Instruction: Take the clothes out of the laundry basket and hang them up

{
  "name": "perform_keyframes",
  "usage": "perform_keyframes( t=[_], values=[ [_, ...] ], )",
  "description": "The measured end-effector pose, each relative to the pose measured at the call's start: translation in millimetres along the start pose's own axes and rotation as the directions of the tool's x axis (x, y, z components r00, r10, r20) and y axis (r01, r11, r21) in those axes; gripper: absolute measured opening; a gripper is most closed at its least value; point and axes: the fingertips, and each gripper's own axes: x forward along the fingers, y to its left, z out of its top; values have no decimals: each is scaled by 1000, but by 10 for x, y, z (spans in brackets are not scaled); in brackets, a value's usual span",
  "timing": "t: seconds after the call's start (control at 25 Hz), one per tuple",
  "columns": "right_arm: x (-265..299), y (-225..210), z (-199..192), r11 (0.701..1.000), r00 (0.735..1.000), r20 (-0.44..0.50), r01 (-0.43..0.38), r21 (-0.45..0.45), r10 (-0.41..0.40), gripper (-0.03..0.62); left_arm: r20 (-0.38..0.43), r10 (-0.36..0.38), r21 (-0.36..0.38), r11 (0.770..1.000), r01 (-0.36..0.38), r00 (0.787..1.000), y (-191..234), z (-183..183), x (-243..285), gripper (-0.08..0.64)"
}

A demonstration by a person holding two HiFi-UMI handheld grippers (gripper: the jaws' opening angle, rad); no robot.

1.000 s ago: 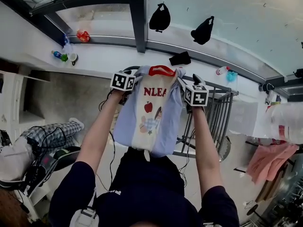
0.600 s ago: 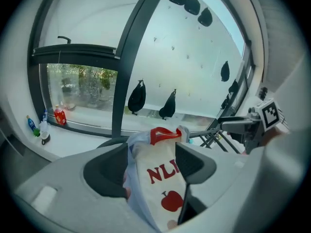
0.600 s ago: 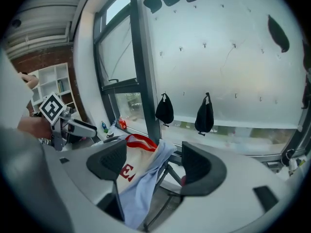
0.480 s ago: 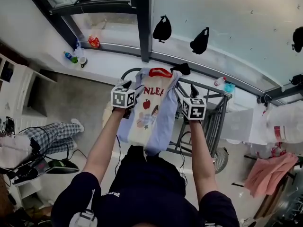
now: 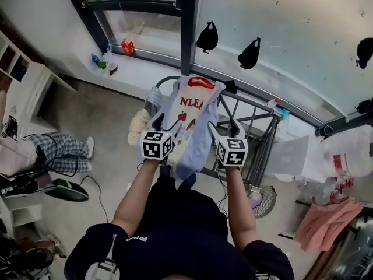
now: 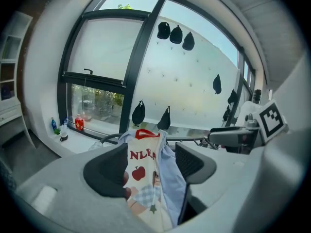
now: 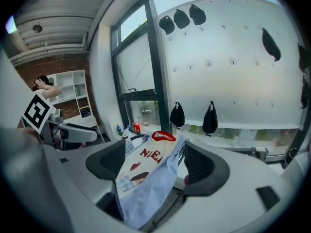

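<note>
Head view: shirt draped over drying rack; left gripper and right gripper both released, gripping nothing (hem hangs between them); a snagging fingertip could drag it off.

Black pouches, windowsill bottles

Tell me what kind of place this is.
Probably an indoor laundry-drying corner beside a big window. A shirt is draped over a metal rack, and bottles stand on the sill.
</note>
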Motion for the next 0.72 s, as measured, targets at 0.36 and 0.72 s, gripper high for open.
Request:
perform_keyframes(
  t=[0.36,0.72],
  values=[
    [-442,487,-361,1000,1000,-12,-13,3,13,367,19,-32,13,999,32,999,-223,-266,-610,302],
    [-1297,638,-571,990,990,65,118,75,-123,367,-21,-172,77,982,173,985,-612,-655,-1109,302]
  ],
)
